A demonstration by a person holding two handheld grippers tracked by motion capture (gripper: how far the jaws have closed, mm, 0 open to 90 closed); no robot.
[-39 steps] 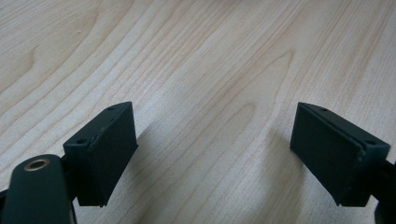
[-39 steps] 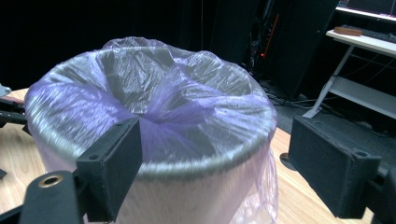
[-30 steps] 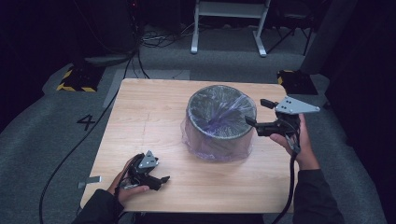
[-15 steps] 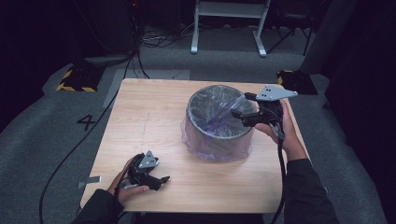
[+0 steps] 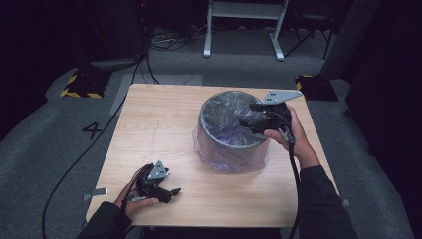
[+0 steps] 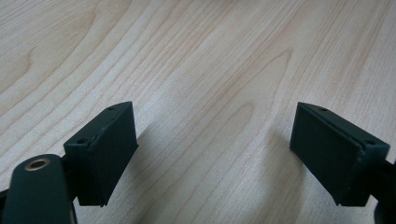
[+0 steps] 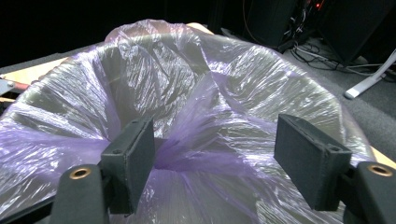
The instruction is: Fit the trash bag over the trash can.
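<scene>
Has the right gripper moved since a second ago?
Yes. The right gripper has gone left from beside the lined bin to over its rim, its jaws closing somewhat.

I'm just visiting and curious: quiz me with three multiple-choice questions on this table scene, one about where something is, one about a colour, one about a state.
1. Where is the right gripper?
A. over the bin's open mouth
B. flat on the floor
C. beside the left gripper

2. What colour is the bag lining the bin?
A. green
B. translucent purple
C. red

3. How do the left gripper's fingers stand?
A. clamped on a cup
B. spread apart over bare wood
C. squeezing the bag

Answers:
1 A, the high view shows it reaching in over the bin's rim.
2 B, the crinkled film looks purple in the right gripper view.
3 B, the left gripper view shows just the table between them.
</scene>
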